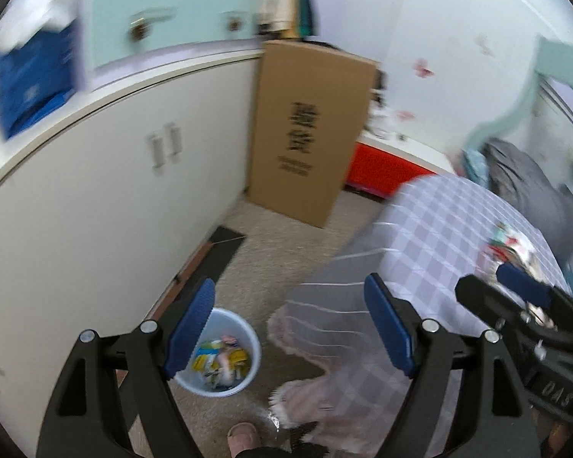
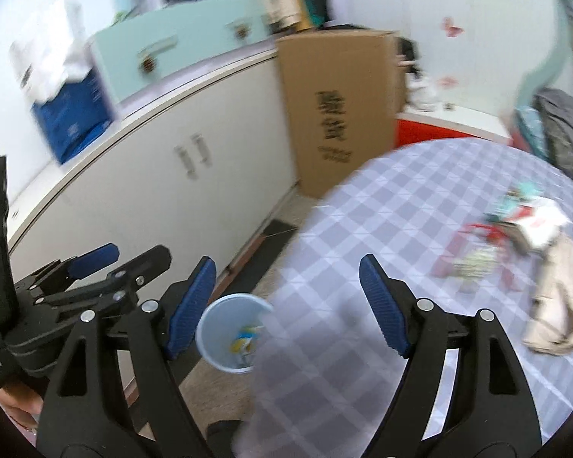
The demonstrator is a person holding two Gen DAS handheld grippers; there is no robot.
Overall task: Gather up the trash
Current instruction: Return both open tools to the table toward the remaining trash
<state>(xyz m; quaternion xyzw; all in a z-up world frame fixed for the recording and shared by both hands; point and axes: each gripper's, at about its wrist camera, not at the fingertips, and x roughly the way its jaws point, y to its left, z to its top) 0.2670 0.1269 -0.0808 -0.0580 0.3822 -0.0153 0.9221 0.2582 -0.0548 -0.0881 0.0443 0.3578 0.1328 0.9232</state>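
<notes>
Both grippers, left (image 1: 290, 328) and right (image 2: 286, 309), fill the near edge of their views with black arms and ribbed blue pads, jaws spread wide on nothing. Beyond them everything is motion-blurred: the table (image 2: 420, 206) under its soft grey-checked cloth, cut off at the right, carries a heap of trash (image 2: 515, 236) whose wrappers and crumpled beige paper cannot be told apart, and the tall cardboard box (image 1: 309, 129) leaning by the smooth white cabinet (image 1: 107, 175) bears unreadable print. Down on the speckled floor by the table's hanging cloth stands the round pale-blue bin (image 1: 244, 378), yellow and blue scraps inside, the cloth hiding part of its rim in the right view.
</notes>
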